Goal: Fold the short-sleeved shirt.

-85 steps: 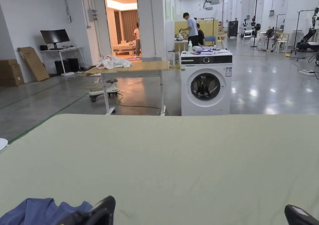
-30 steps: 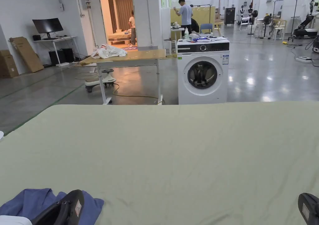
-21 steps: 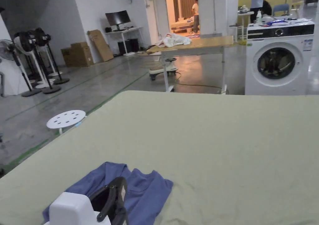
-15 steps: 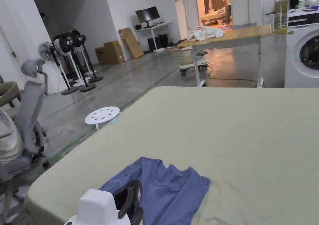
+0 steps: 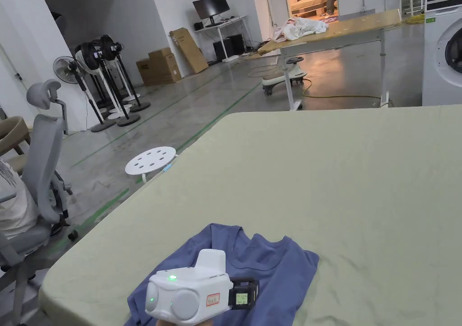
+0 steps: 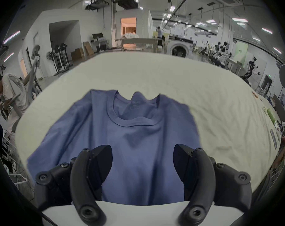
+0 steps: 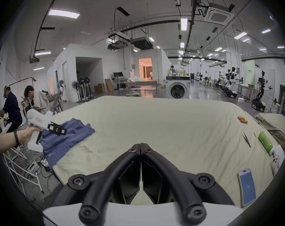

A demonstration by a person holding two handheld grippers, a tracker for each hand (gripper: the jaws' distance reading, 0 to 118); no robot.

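Left gripper (image 6: 142, 162) hangs over the lower body of the blue shirt (image 6: 122, 141), its jaws spread wide with cloth showing between them and, as far as the blurred left gripper view lets me judge, not pinching it. Ahead of that gripper the shirt lies rumpled on the green-covered table (image 5: 343, 182), long axis running away from the tool, collar (image 6: 132, 115) at the far end and hem toward the table's near edge, partly draped over it. From the right gripper view, the hand (image 7: 26, 134) holds the left gripper roughly level, forearm reaching in from the side. Right gripper (image 7: 140, 145) sits well apart from the shirt, above bare cover, jaws pressed together on nothing.
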